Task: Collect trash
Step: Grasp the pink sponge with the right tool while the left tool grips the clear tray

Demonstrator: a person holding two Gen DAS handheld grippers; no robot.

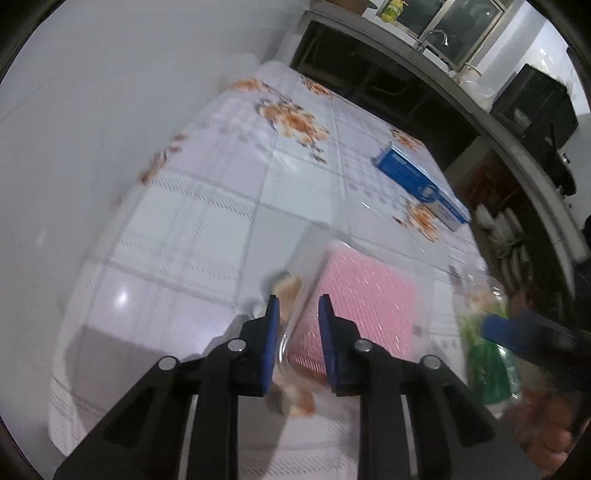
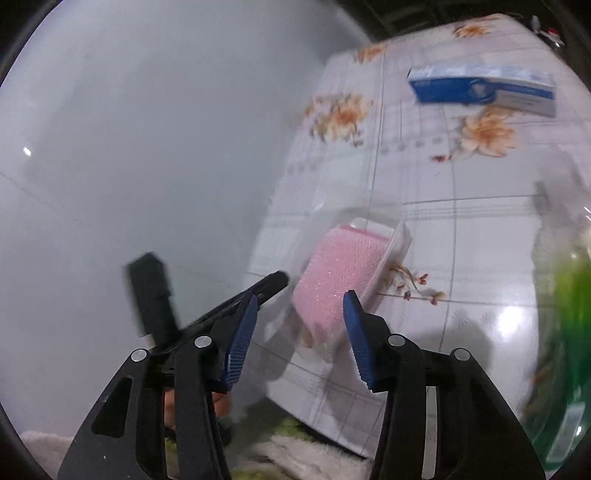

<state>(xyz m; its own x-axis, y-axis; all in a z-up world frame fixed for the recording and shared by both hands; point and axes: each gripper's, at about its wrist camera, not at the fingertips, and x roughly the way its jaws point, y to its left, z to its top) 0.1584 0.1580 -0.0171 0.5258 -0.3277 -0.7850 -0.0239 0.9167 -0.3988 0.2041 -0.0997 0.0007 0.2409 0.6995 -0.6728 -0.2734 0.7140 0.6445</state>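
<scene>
Left gripper (image 1: 295,314): blue-padded jaws parted, with the rim of a clear plastic package (image 1: 306,280) passing through the gap; no firm clamp can be confirmed through the motion blur. Right gripper (image 2: 299,325): jaws well apart, nothing between them, aimed at the same package from the table's near edge.

Table (image 1: 207,229): largest item in both views. Glossy cloth, pale grid pattern with orange flower prints, strong ceiling glare. It stands against a plain white wall (image 1: 110,74).

Background, left wrist view: dark counter (image 1: 461,107) with a tap (image 1: 436,37) under a window, a yellow-green bottle (image 1: 391,9) on the ledge, and a black appliance (image 1: 535,107).

Blue and white carton (image 1: 421,182): lies flat on the far part of the table, well apart from the package.

Clear plastic package: holds a pink ribbed pad (image 1: 358,314). Its long axis runs from the left gripper out toward the far end of the table. In the right wrist view the package (image 2: 369,236) is tilted, the end by the left gripper lower.

Green transparent bag (image 2: 569,332): at the right margin, heavily blurred. Left wrist view shows it (image 1: 487,362) just beside the right gripper's blue finger.
</scene>
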